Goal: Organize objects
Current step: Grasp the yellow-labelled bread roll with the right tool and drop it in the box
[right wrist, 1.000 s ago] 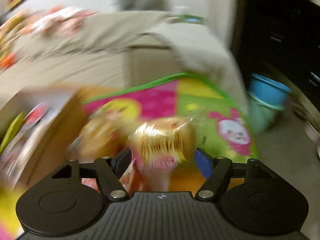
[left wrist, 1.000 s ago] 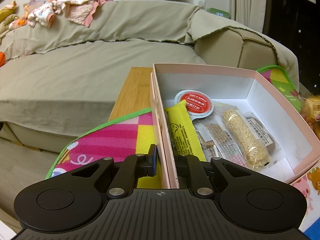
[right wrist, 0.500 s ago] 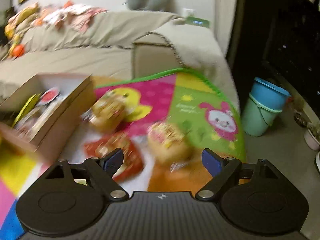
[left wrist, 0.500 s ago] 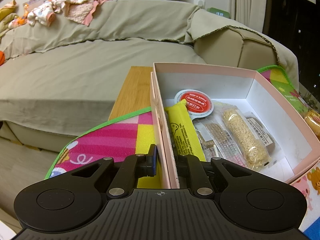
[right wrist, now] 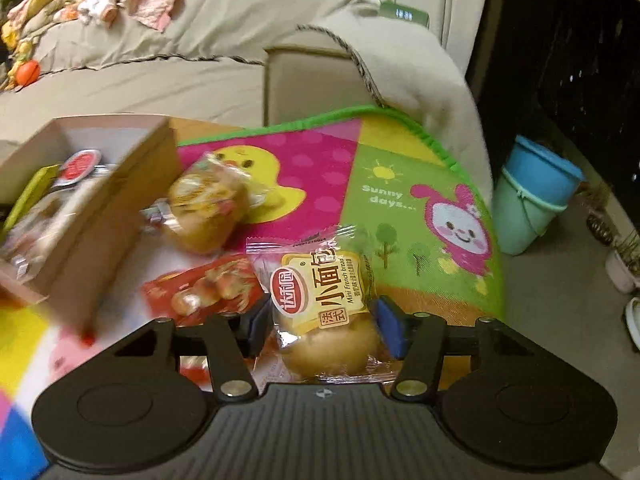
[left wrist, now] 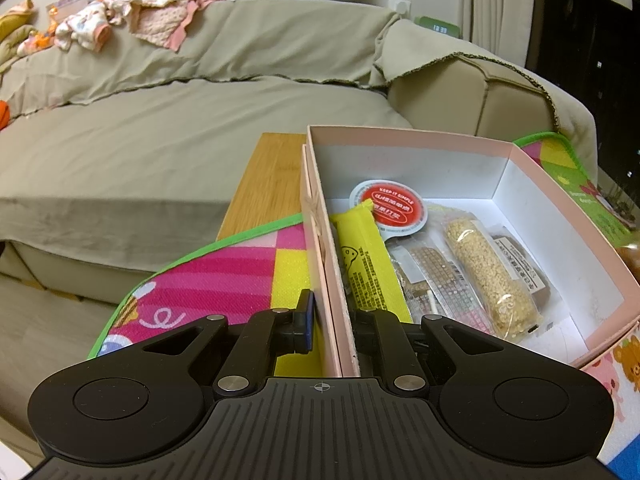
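My left gripper (left wrist: 332, 322) is shut on the left wall of a pink box (left wrist: 320, 240) that holds a yellow packet (left wrist: 366, 264), a red-lidded cup (left wrist: 394, 208) and several clear snack bars (left wrist: 488, 276). My right gripper (right wrist: 324, 322) is open around a wrapped mini French bread (right wrist: 324, 312) lying on the play mat; the blue pads (right wrist: 390, 326) stand at its sides and I cannot tell if they touch it. A second wrapped bread (right wrist: 204, 208) and a red snack packet (right wrist: 204, 290) lie left of it, beside the box (right wrist: 96, 208).
A colourful play mat (right wrist: 400, 208) covers a low wooden table (left wrist: 268, 184). A beige sofa (left wrist: 160, 120) with clothes on it (left wrist: 132, 12) stands behind. Stacked blue and green buckets (right wrist: 532, 200) stand on the floor at the right.
My right gripper has swung back from the box, open, and come down around the mini French bread on the mat. The left gripper and the box have not moved.
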A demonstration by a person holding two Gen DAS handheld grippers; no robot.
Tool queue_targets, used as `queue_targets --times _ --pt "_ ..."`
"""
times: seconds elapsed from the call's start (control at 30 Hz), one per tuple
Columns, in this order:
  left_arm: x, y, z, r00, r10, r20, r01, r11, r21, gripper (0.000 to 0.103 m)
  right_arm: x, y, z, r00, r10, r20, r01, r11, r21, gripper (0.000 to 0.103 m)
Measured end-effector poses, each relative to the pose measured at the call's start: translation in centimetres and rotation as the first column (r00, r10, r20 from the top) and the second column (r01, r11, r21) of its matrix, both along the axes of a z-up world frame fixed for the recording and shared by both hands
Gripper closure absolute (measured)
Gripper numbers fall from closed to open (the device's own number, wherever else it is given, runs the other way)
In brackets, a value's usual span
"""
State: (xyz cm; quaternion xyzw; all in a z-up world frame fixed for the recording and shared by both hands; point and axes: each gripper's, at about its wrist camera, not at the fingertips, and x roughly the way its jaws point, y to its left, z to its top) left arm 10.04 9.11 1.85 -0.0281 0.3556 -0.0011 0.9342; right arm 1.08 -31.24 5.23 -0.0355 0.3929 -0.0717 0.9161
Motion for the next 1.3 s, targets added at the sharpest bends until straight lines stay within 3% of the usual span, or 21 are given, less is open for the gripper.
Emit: queue_targets --times 0.3,0.47,0.67,0.9,0.93,1.03,1.3 --pt "0.0 0.2 0.0 1.0 0.009 -0.01 -0.009 1.0 -0.007 0.091 -7.2 5.7 7.7 0.992 0.104 0.072 -0.109 0.991 0.073 0.048" --pt "-0.1 0.3 0.0 1.0 0.005 -0.011 -0.005 1.0 -0.006 0.091 -7.8 9.7 11.3 0.967 0.217 0.136 -0.231 0.968 0.097 0.048" --pt "-0.1 0.3 0.0 1.0 0.005 -0.009 -0.005 1.0 -0.014 0.09 -5.0 13.7 15.4 0.915 0.311 0.258 -0.355 0.923 0.148 0.048" --pt "-0.2 0.2 0.0 1.0 0.006 -0.008 -0.006 1.0 -0.018 0.09 2.5 17.2 14.2 0.901 0.29 0.322 -0.353 0.922 0.157 0.044" --pt "-0.2 0.3 0.0 1.0 0.006 -0.007 -0.006 1.0 -0.018 0.09 3.4 17.3 13.6 0.905 0.285 0.315 -0.35 0.921 0.17 0.038" --pt "-0.2 0.3 0.0 1.0 0.006 -0.007 -0.007 1.0 -0.019 0.09 5.1 16.9 11.7 0.926 0.262 0.273 -0.329 0.913 0.239 0.036" --pt "-0.1 0.1 -0.1 1.0 0.009 -0.005 -0.01 1.0 -0.023 0.09 2.6 11.4 8.2 0.964 0.148 0.223 -0.194 0.96 0.204 0.027"
